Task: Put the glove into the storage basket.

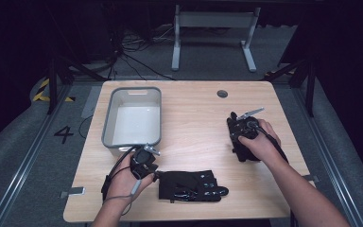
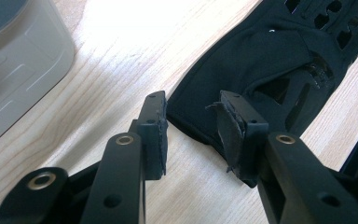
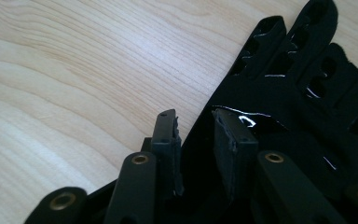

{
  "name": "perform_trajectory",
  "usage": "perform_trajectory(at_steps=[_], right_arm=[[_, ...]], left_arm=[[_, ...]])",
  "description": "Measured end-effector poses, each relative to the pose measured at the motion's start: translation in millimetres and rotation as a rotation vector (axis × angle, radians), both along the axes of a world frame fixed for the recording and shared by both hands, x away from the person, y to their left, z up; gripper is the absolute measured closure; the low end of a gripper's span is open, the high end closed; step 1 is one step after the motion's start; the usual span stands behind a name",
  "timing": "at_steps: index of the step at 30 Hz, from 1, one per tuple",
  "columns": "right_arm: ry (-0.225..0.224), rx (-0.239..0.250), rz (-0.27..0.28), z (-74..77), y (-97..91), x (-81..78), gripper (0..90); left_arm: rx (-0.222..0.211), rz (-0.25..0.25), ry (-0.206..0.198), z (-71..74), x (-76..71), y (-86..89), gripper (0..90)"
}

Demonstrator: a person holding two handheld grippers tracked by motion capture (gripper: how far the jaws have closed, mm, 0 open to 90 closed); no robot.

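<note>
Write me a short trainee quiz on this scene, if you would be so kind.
1. True or false: the grey bin holds a glove.
2. What lies just ahead of the left gripper? A) a black glove B) a sponge C) a cup
3. On what surface does the other glove, by the right gripper, lie?
Key: 1 false; 2 A; 3 the wooden table.
</note>
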State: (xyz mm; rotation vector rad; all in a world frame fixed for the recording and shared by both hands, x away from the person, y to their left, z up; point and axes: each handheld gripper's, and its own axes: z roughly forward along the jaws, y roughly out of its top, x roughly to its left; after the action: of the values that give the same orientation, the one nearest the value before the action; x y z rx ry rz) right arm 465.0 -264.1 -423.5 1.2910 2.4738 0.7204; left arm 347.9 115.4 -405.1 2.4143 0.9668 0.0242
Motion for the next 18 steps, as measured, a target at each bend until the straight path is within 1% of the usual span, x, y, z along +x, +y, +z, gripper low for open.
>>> perform_trajectory(at_steps=[4, 6, 8, 11, 14, 16, 18], right_arm=[[0.011, -0.018, -0.018, -6.9, 1.1, 6.0, 68.7], [-0.002, -0.037, -0.028, -9.4, 1.8, 7.6, 67.0], [0.009, -0.051, -0.027, -12.5, 4.4, 8.1, 64.1], [0.004, -0.075, -0.023, -13.1, 8.1, 7.7, 62.8], [0.007, -0.095, -0.024, -12.7, 10.6, 8.0, 64.4], [0.006, -0.105, -0.021, -12.3, 10.1, 8.7, 67.6], [0.006, -0.102, -0.023, -12.3, 9.1, 9.5, 69.4]], left_arm=[[0.004, 0.002, 0.01, -0.9, 0.5, 0.2, 64.0], [0.006, 0.002, 0.012, -1.2, 0.7, 0.4, 64.0], [0.006, 0.003, 0.012, -1.2, 0.7, 0.5, 64.0], [0.003, 0.004, 0.012, -0.9, 0.5, 0.8, 63.8], [0.004, 0.004, 0.01, -0.7, 0.5, 1.4, 63.2], [0.003, 0.006, 0.011, -0.6, 0.6, 2.1, 63.0], [0.0, 0.007, 0.013, -0.6, 0.8, 2.6, 62.9]])
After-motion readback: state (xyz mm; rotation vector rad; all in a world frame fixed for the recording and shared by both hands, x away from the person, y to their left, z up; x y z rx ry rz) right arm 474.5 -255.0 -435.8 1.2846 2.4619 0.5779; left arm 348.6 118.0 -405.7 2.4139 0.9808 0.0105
